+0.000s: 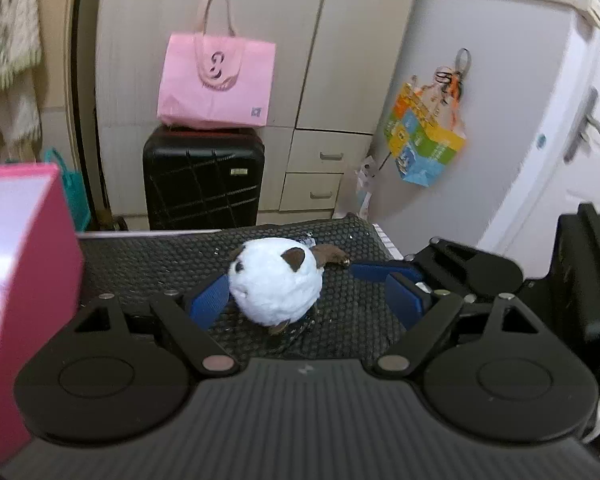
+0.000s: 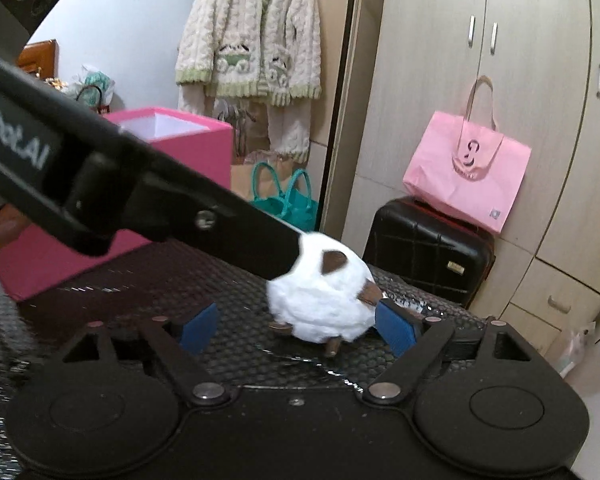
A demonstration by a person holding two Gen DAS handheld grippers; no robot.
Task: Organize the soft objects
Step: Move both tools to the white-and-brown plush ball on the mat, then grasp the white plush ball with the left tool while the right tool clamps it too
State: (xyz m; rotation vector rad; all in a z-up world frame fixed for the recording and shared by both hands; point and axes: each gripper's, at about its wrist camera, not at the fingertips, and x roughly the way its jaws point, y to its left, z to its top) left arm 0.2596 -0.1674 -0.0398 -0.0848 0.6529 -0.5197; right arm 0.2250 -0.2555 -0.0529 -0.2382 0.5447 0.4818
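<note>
A round white plush toy (image 1: 276, 280) with brown ears and feet sits on the black mesh tabletop (image 1: 148, 264). My left gripper (image 1: 306, 300) is open with the plush between its blue pads; the left pad (image 1: 208, 302) touches it, the right pad (image 1: 404, 300) is apart. In the right wrist view the plush (image 2: 320, 300) lies between my open right gripper's (image 2: 298, 328) pads, close to the right pad (image 2: 396, 330). The left gripper's black body (image 2: 140, 184) crosses that view and reaches the plush. A pink open box (image 2: 172, 136) stands at the table's left.
The pink box (image 1: 24, 280) is close on the left. Behind the table are a black suitcase (image 1: 204, 180) with a pink tote bag (image 1: 216, 80) on top, wardrobe drawers (image 1: 328, 168), a teal bag (image 2: 288, 196) and a hanging knit jacket (image 2: 252, 32).
</note>
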